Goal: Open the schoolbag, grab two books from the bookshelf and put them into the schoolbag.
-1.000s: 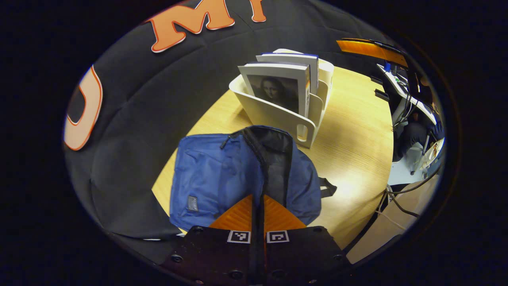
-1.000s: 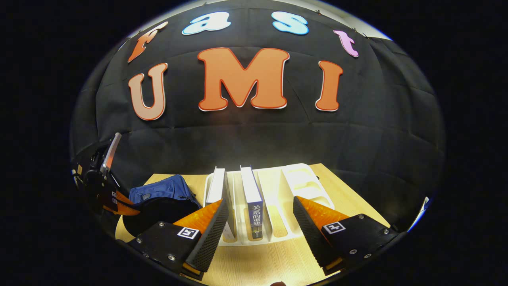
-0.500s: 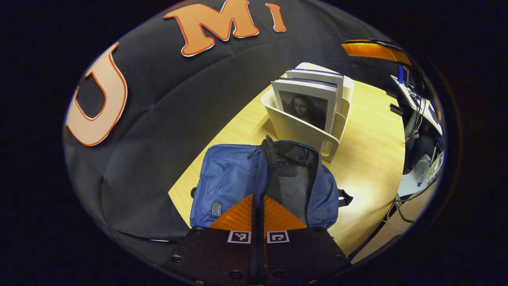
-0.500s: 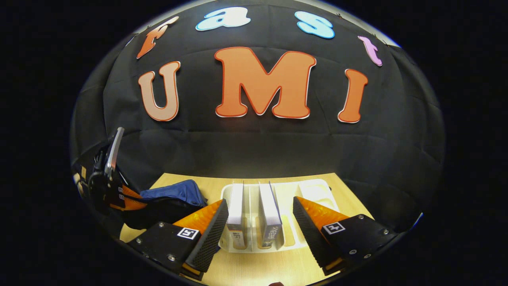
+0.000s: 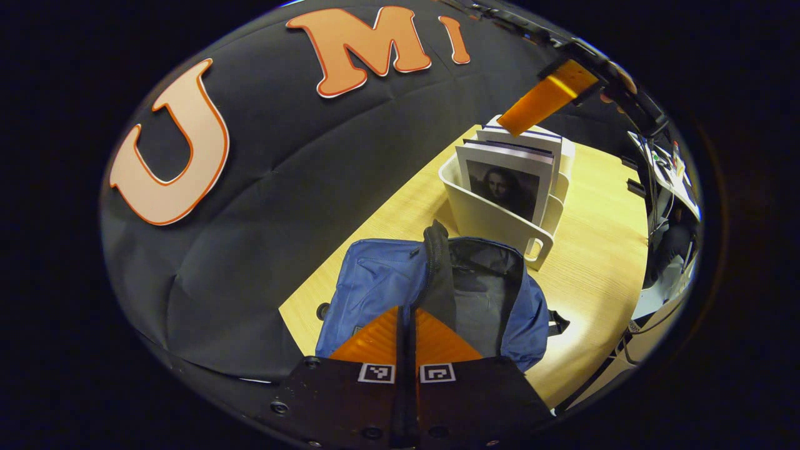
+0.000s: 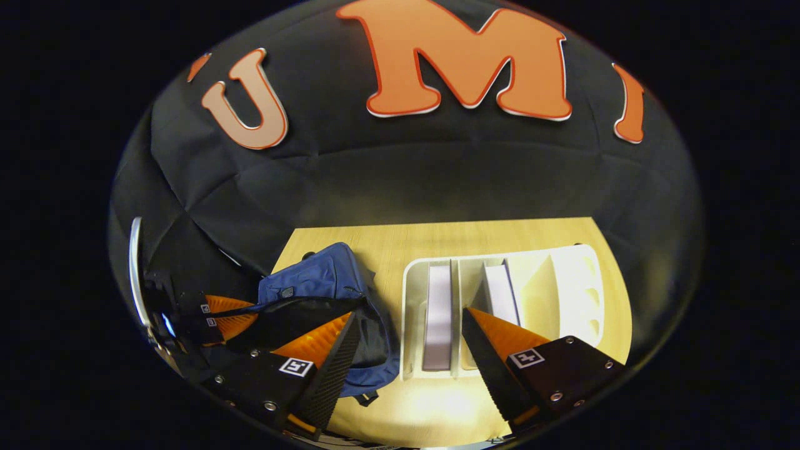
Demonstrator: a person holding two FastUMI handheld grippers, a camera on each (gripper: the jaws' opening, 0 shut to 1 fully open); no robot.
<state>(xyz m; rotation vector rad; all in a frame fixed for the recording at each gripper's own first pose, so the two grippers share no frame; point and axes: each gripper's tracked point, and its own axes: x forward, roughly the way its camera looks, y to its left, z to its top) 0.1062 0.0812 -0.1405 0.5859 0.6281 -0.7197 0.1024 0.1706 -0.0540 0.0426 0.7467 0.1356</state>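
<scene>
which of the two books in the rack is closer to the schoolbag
The book with the portrait cover, in the white rack's slot nearest the blue schoolbag; the other book stands behind it.

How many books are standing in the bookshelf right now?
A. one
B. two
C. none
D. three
B: two books stand upright in separate slots of the bookshelf, with the open right gripper above them.
</scene>
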